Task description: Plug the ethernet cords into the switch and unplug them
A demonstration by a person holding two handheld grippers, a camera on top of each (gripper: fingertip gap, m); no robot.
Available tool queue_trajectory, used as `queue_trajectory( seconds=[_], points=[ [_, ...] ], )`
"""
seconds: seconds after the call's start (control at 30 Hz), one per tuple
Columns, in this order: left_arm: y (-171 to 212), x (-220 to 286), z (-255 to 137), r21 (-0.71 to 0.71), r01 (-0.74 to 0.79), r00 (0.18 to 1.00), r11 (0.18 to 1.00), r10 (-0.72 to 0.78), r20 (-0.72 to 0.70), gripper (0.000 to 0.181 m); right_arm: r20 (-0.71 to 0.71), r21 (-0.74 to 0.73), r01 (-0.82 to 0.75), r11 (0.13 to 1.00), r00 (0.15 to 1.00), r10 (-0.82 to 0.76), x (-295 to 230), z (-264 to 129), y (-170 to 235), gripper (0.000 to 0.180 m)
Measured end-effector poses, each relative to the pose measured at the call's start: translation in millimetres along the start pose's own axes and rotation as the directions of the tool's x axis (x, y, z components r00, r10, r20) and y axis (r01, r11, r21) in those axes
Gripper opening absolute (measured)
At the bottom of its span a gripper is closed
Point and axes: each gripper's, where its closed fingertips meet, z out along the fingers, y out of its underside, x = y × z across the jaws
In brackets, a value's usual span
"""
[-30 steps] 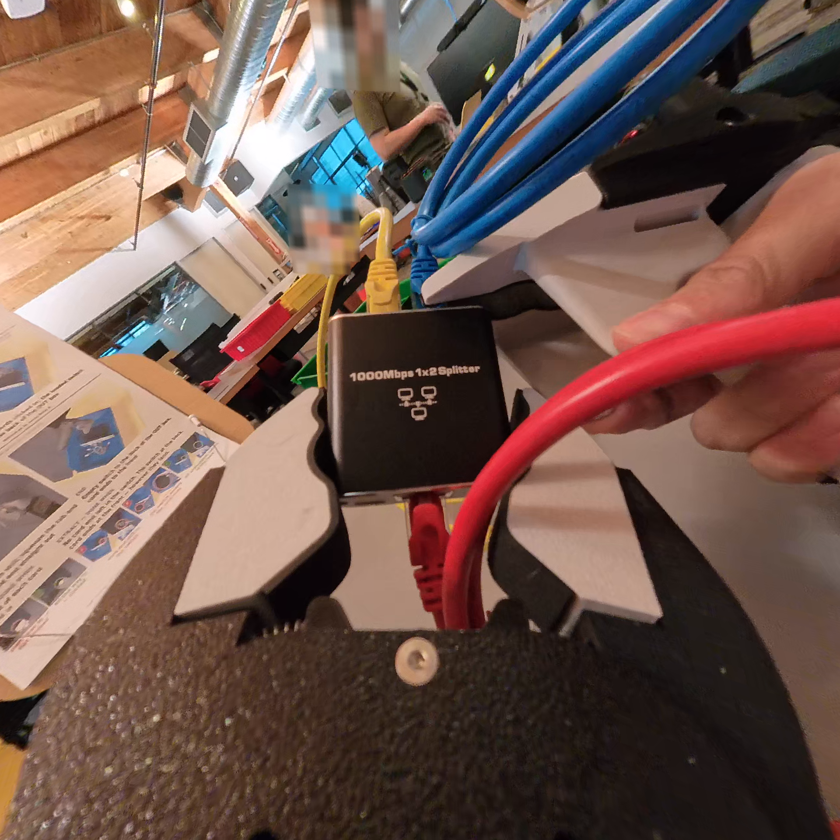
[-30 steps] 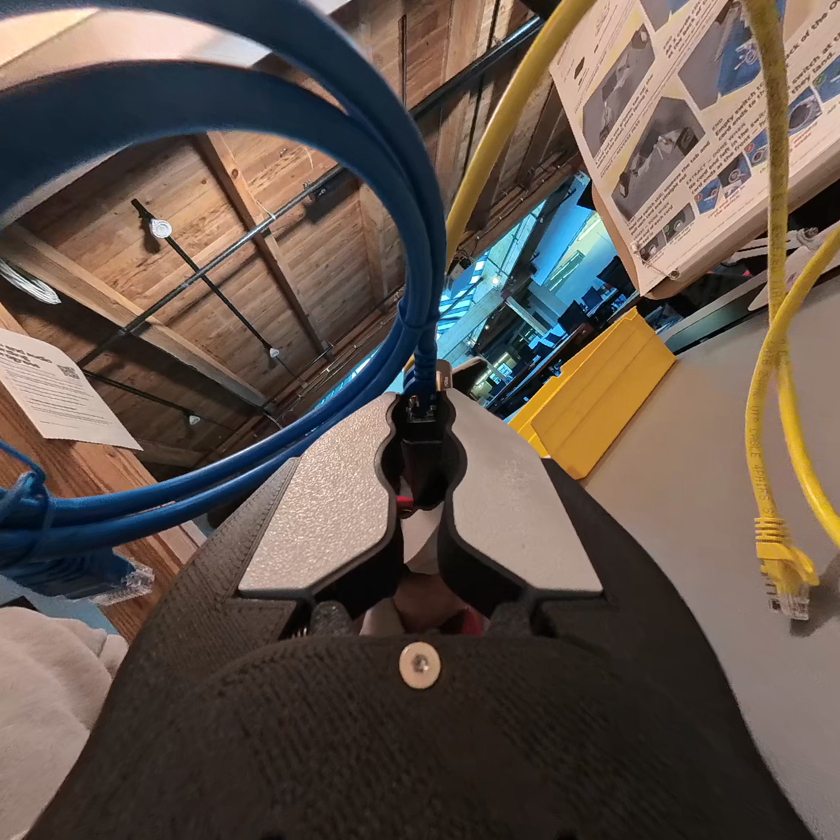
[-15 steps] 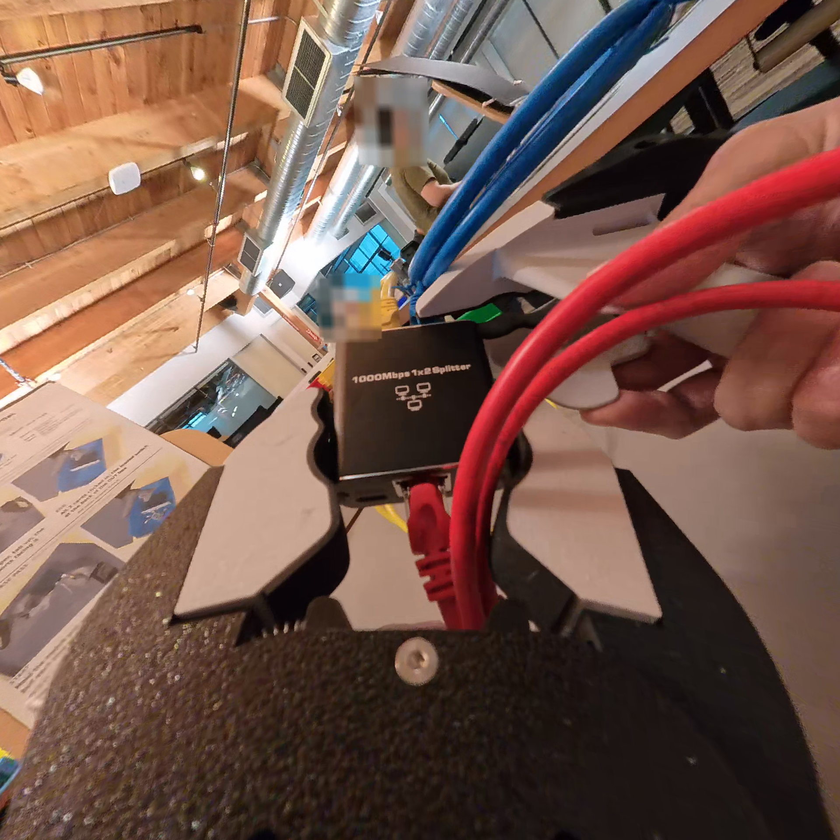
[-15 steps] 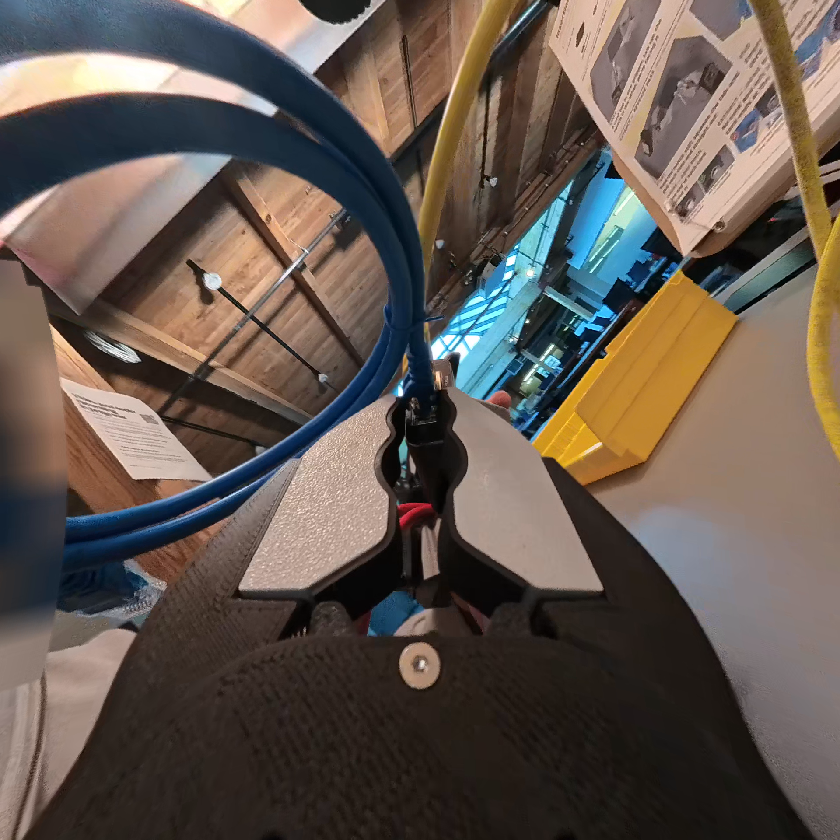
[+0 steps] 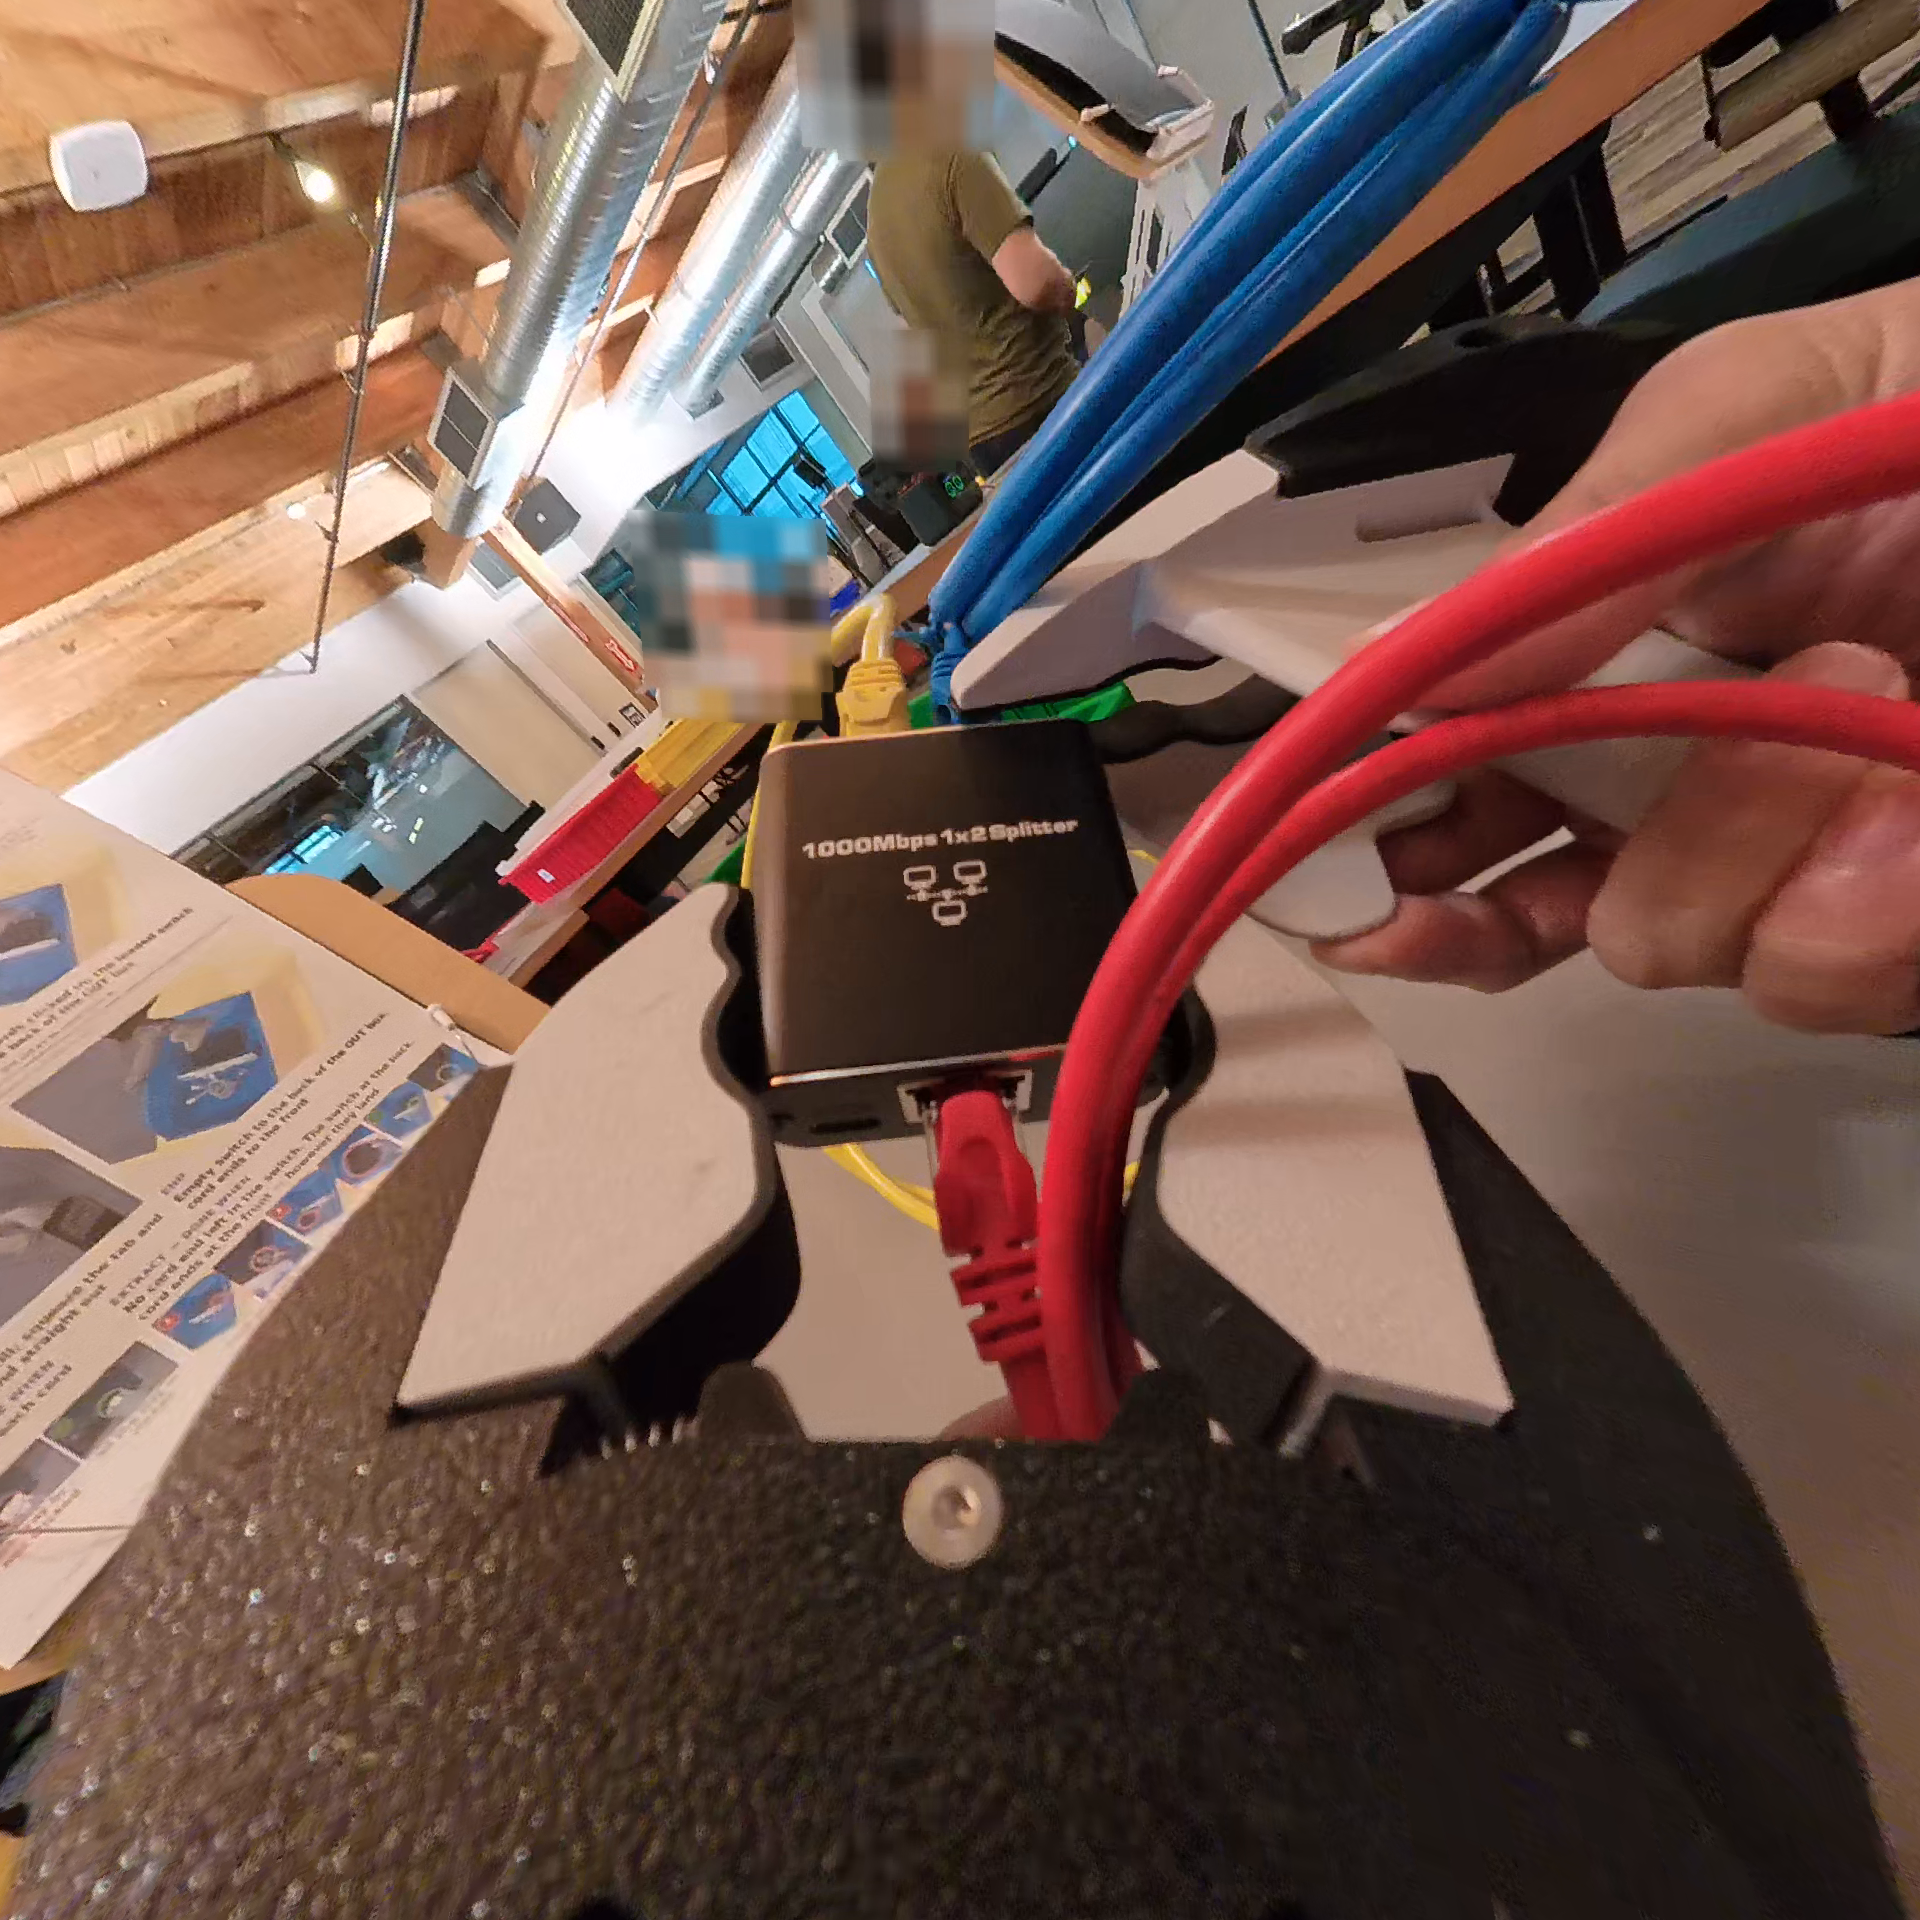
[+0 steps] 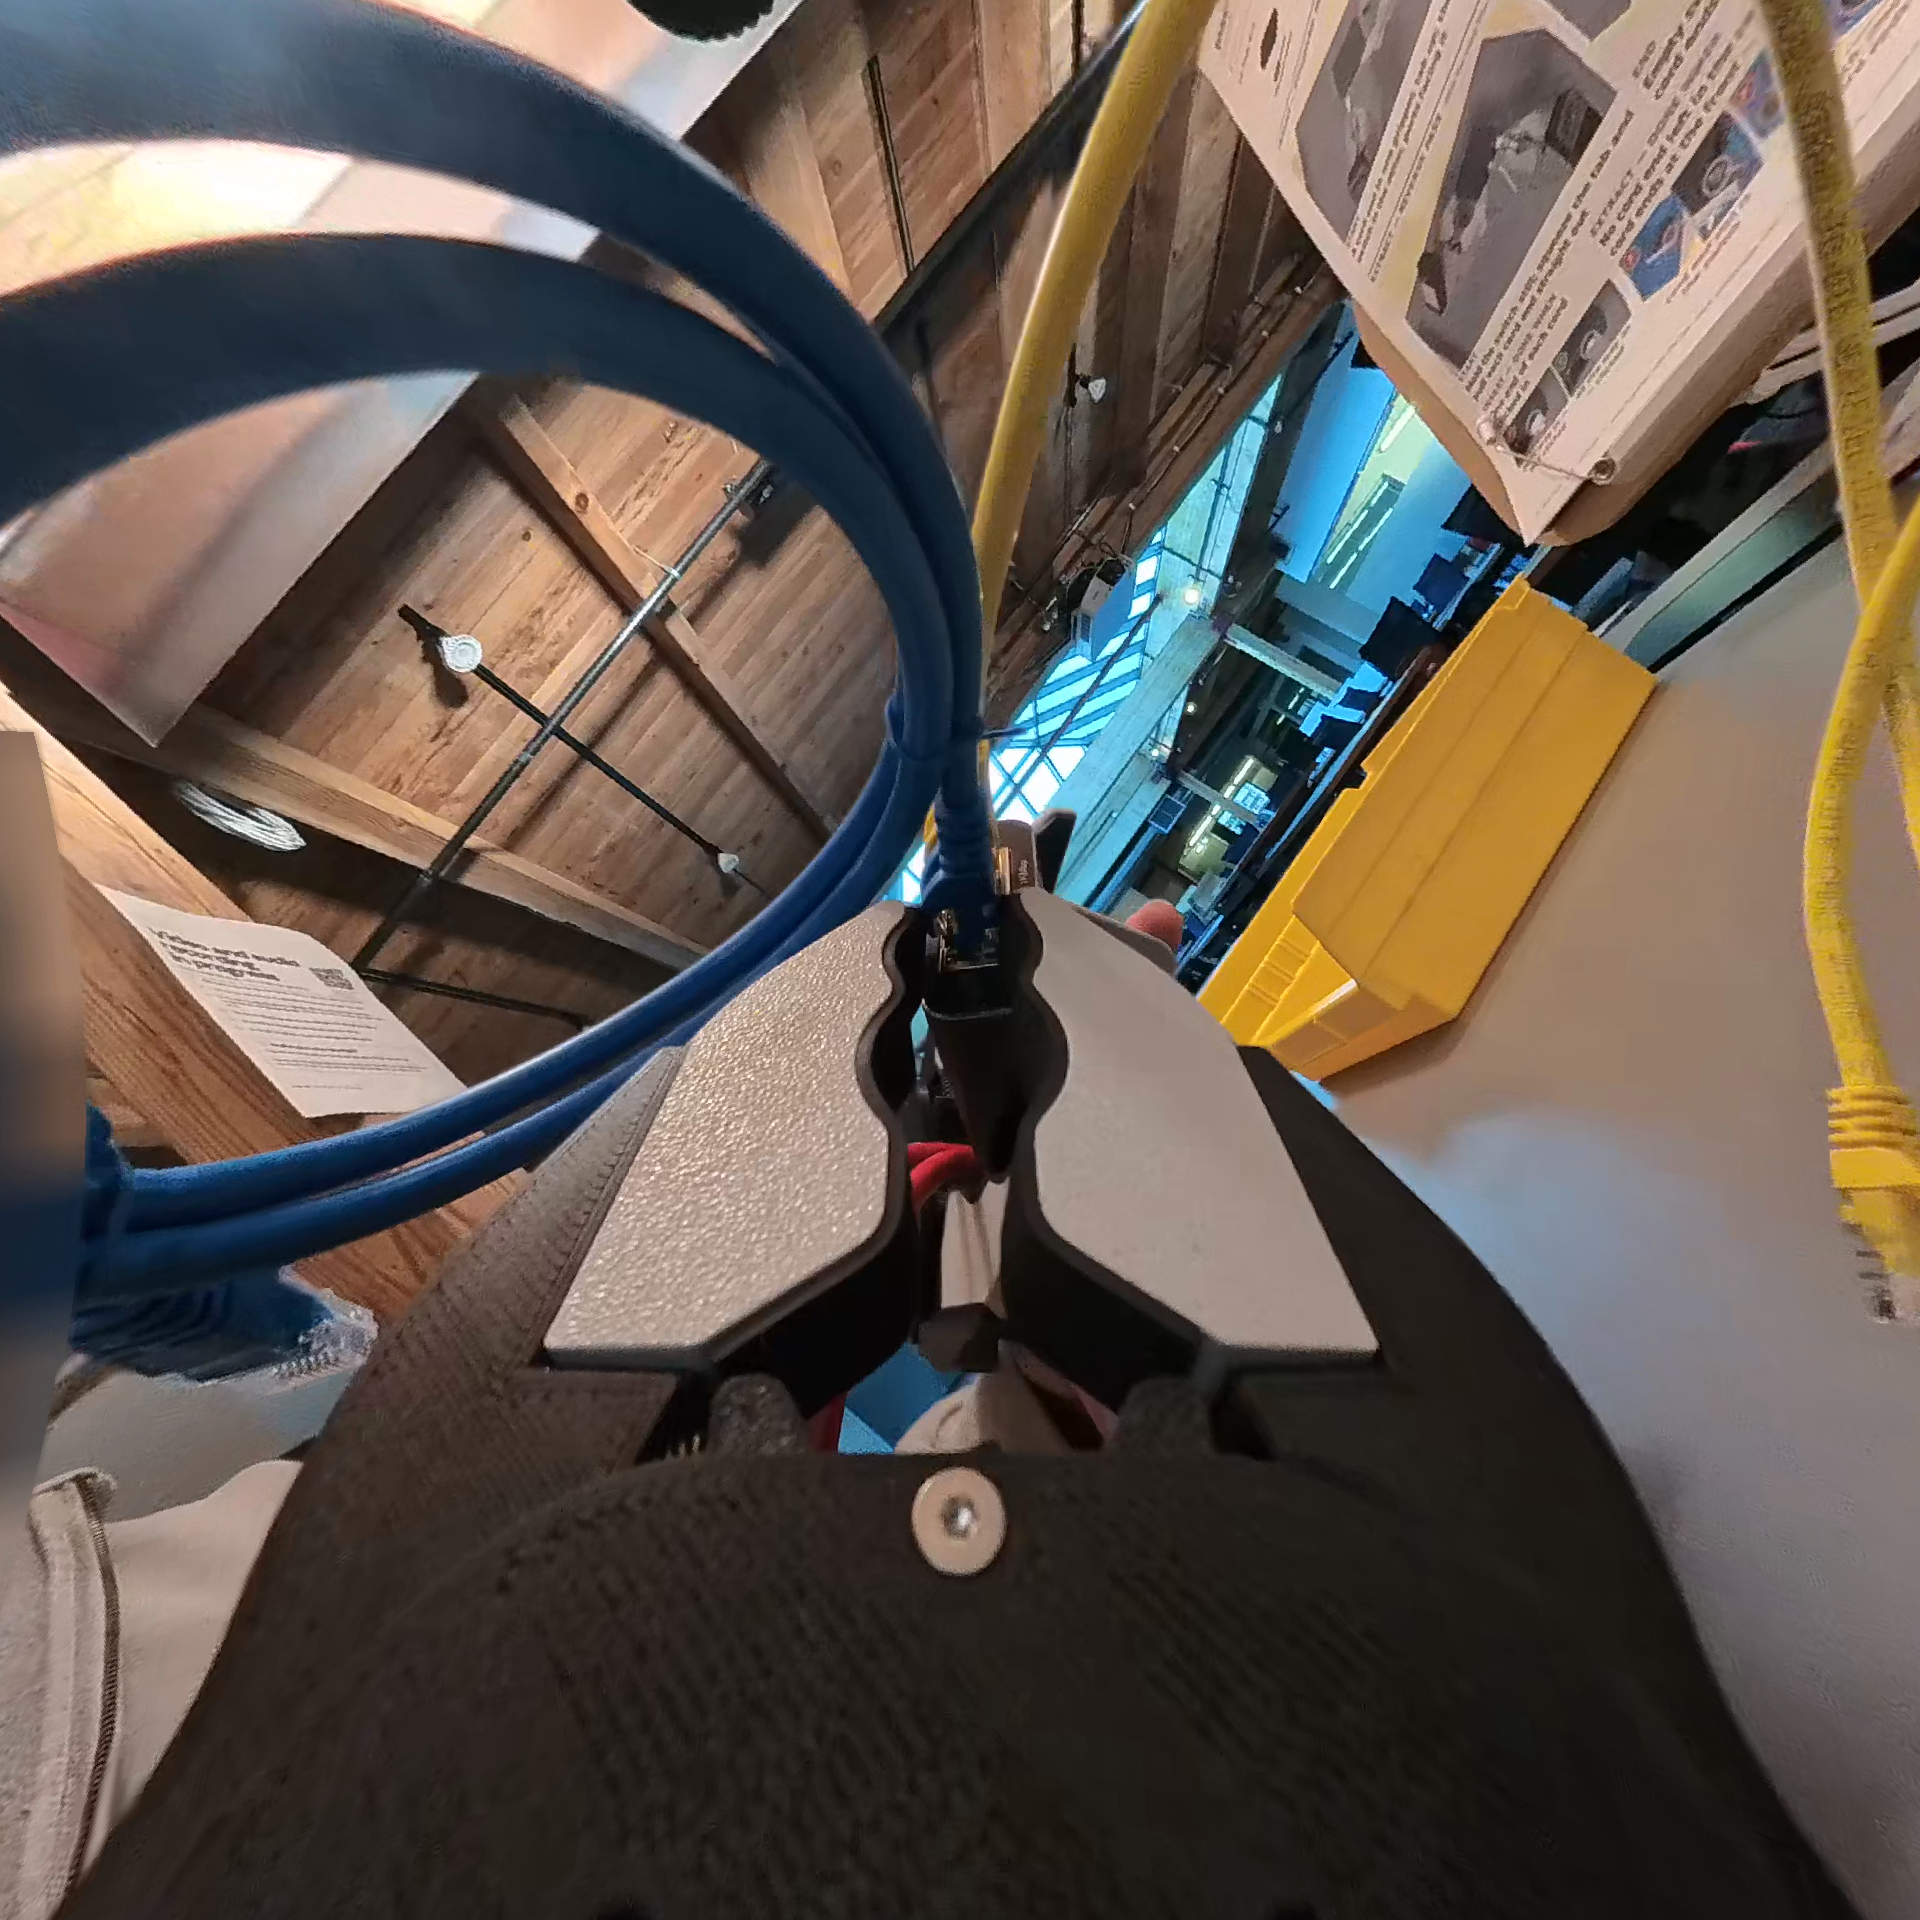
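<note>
**Both grippers clamped: left on the switch, right on the blue plug**

Fingers [image 5: 623,1143] of the left gripper [image 5: 951,997] are closed against both sides of the black switch [image 5: 935,914], which sits level between them with its printed top face up. A red cord [image 5: 987,1226] is seated in the port on the switch's near face; its cable loops up and away to the right, crossing in front of the hand [image 5: 1714,831] that holds the right gripper [image 5: 1278,582]. A yellow cord [image 5: 873,686] is plugged into the far face. Beside it, the blue cord [image 5: 1164,332] runs in at the far face, where the right gripper's tips meet it.

From the right wrist view, the right gripper [image 6: 971,956] is closed on the blue cord's plug [image 6: 961,883], the jaws nearly together. The blue cable coils in wide loops above and to the left. The yellow cord's loose end [image 6: 1870,1153] hangs at the right, over the grey table [image 6: 1558,1195]. A yellow bin [image 6: 1434,852] stands behind, and a printed instruction sheet [image 6: 1558,187] hangs overhead.
</note>
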Motion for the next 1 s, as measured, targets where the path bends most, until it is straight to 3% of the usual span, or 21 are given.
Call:
queue_trajectory(
  seconds=[0.33, 0.67, 1.0],
  points=[
    [-3.4, 4.7, 0.2, -0.040, 0.139, 0.987, 0.989, -0.142, -0.080, 0.075, -0.017, -0.033, 0.012, 0.999, 1.000, -0.013, 1.4, -2.0, -3.3, 0.014],
    [-4.5, 1.5, -0.3, -0.077, 0.134, 0.988, 0.988, -0.139, -0.071, 0.075, -0.082, -0.041, 0.128, 0.991, 0.988, -0.131, -4.3, 1.6, -4.4, 0.014],
    [-2.7, 5.1, -2.6, -0.154, 0.105, 0.990, 0.983, -0.117, -0.073, 0.075, -0.048, -0.077, 0.130, 0.989, 0.990, -0.134, 1.3, -2.7, -3.6, 0.014]
  ],
)
